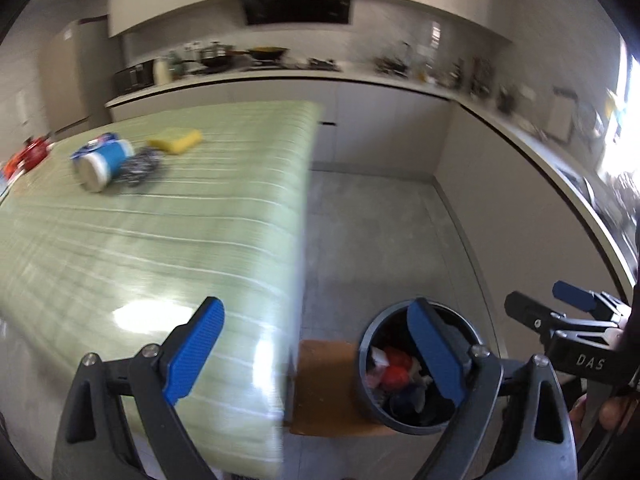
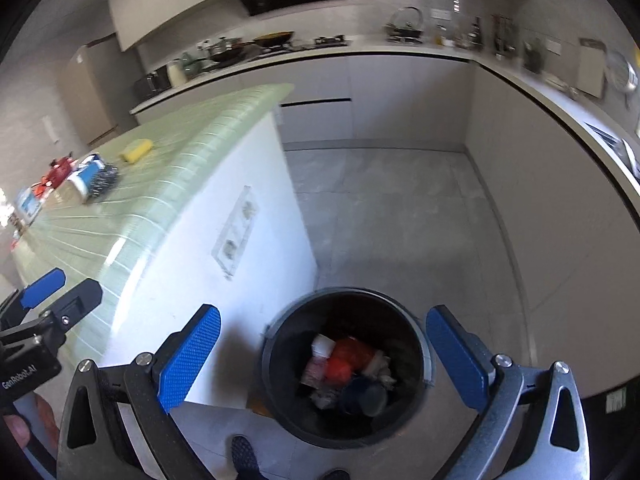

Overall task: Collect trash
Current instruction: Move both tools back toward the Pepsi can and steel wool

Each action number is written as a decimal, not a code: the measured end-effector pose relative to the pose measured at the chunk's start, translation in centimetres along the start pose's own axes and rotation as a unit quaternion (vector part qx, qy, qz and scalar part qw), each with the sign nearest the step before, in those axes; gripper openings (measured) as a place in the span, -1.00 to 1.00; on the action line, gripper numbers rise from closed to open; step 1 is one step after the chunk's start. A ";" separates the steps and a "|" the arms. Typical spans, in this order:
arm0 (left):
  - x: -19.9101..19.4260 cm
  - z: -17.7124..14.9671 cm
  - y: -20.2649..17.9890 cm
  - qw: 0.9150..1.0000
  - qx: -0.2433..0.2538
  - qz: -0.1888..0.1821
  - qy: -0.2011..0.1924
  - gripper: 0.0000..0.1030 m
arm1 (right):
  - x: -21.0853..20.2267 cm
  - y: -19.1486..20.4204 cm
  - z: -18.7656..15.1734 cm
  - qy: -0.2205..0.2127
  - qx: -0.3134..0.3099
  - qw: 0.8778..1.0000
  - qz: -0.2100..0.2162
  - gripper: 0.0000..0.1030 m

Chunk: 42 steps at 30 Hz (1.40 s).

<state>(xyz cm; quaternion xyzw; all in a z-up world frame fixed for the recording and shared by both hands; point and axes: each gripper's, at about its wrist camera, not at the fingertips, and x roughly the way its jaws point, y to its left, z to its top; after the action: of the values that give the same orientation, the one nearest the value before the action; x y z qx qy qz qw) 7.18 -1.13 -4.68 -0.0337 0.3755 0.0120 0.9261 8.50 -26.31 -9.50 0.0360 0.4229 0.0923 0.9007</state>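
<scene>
A round dark trash bin (image 1: 400,426) (image 2: 340,291) stands on the floor at the end of the green tiled table (image 1: 160,240) (image 2: 120,216); red, white and dark rubbish lies inside it. Far back on the table lie a tipped blue-and-white paper cup (image 1: 104,160) (image 2: 86,176), a dark crumpled wad (image 1: 140,168) (image 2: 105,178) and a yellow sponge (image 1: 176,140) (image 2: 137,150). My left gripper (image 1: 316,352) (image 2: 76,282) is open and empty, over the table's corner. My right gripper (image 2: 326,360) (image 1: 540,300) hangs open and empty above the bin.
Red packets (image 1: 32,154) (image 2: 56,174) lie at the table's far left. A brown board (image 1: 320,384) lies on the floor beside the bin. Grey cabinets and a cluttered counter (image 2: 400,52) run along the back and right. A shoe (image 2: 244,456) shows below the bin.
</scene>
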 end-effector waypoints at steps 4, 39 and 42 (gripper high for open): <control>-0.1 -0.2 5.0 0.999 -0.034 0.032 -0.006 0.83 | 0.4 4.1 1.6 -0.008 -0.023 0.999 0.028 1.00; 7.7 9.8 38.5 0.999 -0.030 0.013 -0.025 0.65 | 9.2 39.6 10.5 -0.036 -0.050 0.998 0.021 0.71; 8.3 10.4 38.9 0.999 -0.024 0.007 -0.023 0.61 | 10.0 40.5 11.0 -0.033 -0.051 0.998 0.020 0.63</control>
<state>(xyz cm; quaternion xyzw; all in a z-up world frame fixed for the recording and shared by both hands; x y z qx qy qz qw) 18.50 38.41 -5.15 -0.0534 0.3535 0.0281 0.9335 17.69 15.52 -4.21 0.0014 0.3869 0.1301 0.9129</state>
